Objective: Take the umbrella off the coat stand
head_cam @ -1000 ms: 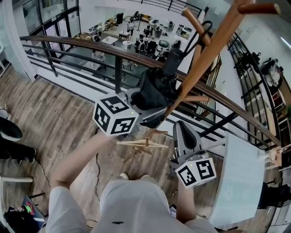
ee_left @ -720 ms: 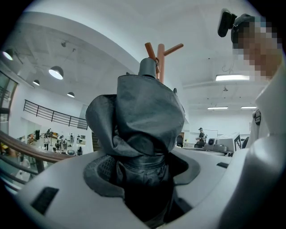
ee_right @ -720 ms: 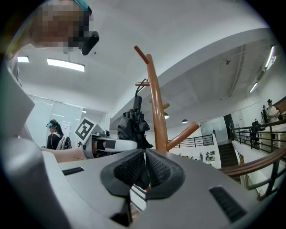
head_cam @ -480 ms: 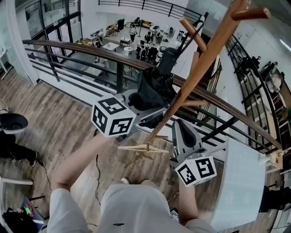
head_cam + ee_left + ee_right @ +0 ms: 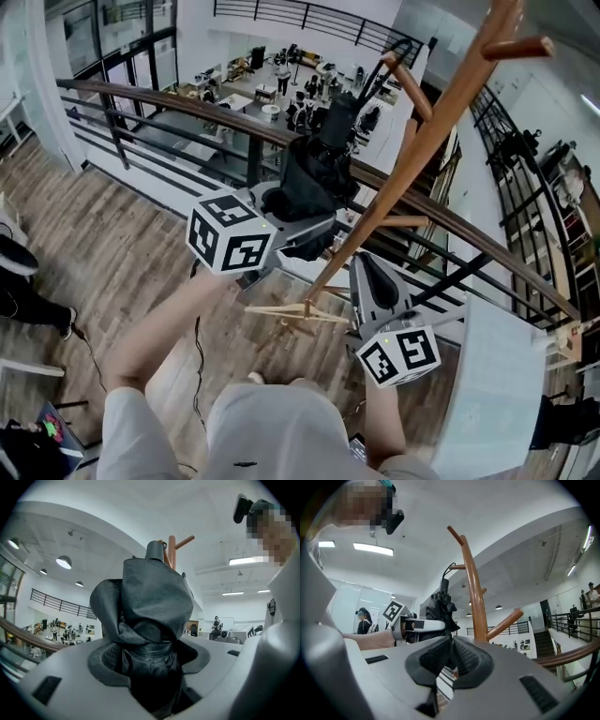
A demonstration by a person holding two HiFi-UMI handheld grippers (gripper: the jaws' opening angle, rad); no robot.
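Nearest the camera are the person's two forearms, each bearing one gripper. The right gripper (image 5: 364, 262) (image 5: 451, 660) is low beside the foot of the stand, its jaws pressed together with nothing between them. The left gripper (image 5: 302, 223) (image 5: 150, 665) is held level a little higher and to the left. Its jaws are clamped round the lower part of the umbrella (image 5: 316, 178) (image 5: 150, 606) (image 5: 438, 610).

There is one umbrella. It is black, folded short and bunched, with loose fabric bulging above the jaws and a dark cylindrical end on top. A thin black loop runs from that end up toward an upper peg. Whether the loop rests on the peg cannot be told. The umbrella sits just beside the pole, on its left in the head view.

There is one coat stand (image 5: 417, 155) (image 5: 476, 597) (image 5: 172, 550), a reddish-brown wooden pole with angled pegs and a pale wooden base on the plank floor (image 5: 112, 244).

Behind it runs a curved wooden handrail (image 5: 187, 97) over dark bars. Beyond that, a lower hall (image 5: 272, 75) holds furniture and small figures.
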